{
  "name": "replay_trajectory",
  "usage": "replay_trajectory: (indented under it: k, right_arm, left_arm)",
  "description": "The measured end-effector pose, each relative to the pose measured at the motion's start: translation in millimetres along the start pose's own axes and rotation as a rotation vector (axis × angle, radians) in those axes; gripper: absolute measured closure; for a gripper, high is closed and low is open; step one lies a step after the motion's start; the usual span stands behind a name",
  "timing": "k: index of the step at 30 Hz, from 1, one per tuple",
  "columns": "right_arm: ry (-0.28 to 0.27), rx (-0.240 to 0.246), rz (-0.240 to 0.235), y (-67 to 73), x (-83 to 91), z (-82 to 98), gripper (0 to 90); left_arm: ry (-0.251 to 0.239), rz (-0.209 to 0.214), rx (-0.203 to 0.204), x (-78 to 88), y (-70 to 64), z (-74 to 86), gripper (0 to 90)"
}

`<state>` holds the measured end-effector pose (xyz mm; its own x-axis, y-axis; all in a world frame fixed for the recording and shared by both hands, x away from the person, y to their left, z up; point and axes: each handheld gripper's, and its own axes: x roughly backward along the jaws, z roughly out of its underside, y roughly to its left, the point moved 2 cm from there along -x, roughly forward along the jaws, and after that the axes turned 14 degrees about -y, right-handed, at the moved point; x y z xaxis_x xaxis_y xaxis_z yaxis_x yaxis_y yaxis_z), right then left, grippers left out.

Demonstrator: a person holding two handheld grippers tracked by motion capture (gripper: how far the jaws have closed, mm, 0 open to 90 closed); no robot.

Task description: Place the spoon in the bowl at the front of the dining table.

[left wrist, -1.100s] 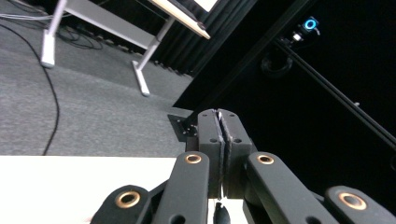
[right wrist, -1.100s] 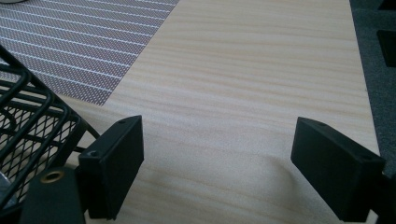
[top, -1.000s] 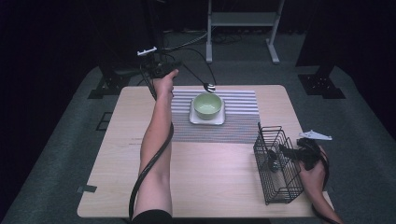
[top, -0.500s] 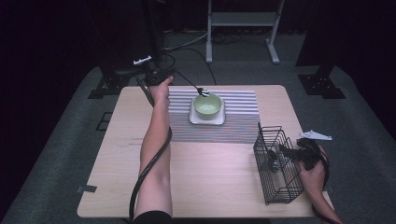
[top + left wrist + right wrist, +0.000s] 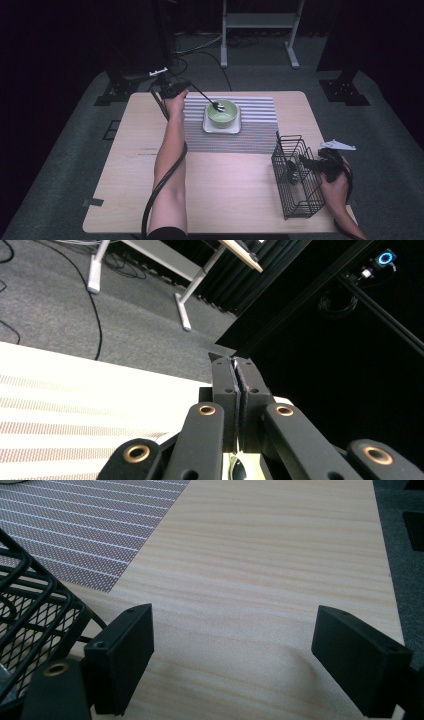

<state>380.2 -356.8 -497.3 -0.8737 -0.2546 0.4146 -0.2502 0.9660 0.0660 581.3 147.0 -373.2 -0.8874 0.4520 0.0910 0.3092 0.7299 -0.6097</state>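
Holding a dark long-handled utensil (image 5: 204,98), most likely a spoon, the left gripper (image 5: 172,90) sits at the far left corner of the striped placemat (image 5: 260,131). Its jaws are pressed together on the thin handle, as the left gripper view confirms. The utensil slants down to the right, and its working end rests at the rim or just inside the green bowl (image 5: 222,113).

Risks, as judged from here:
- Handle is thin and pinched at its far end; a twist of the wrist could let it pivot or slip between the pads
- Bowl sits on a small white square plate (image 5: 221,128); a sideways push from the spoon tip could slide or tip the bowl off it
- Left gripper cable trails along the forearm over the table (image 5: 125,165); it could drag as the arm pulls back

Containers:
- Green bowl: cannot tell whether it holds anything beyond the spoon end
- Black wire basket (image 5: 296,177) at near right edge of the table: something small and dark lies inside it, too unclear to name

Right gripper (image 5: 250,655) rests just beside the basket's right side, jaws wide apart, nothing between them; bare wood shows below
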Motion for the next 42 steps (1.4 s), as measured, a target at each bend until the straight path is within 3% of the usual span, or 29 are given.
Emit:
replay_trajectory:
  k: [6, 28, 42]
  right_arm:
    - [0.001, 0.002, 0.001, 0.3, -0.1, 0.0, 16.1]
    - [0.003, 0.009, 0.001, 0.9, -0.3, 0.1, 16.1]
    - [0.004, 0.005, 0.002, 0.5, -0.4, 0.0, 16.1]
  left_arm:
    - [0.025, -0.015, -0.023, -2.2, 3.0, 9.3, 88.9]
    - [0.051, -0.006, 0.013, -5.1, 14.5, 36.6, 88.6]
    - [0.06, 0.01, 0.03, -0.1, 20.7, 36.3, 84.5]
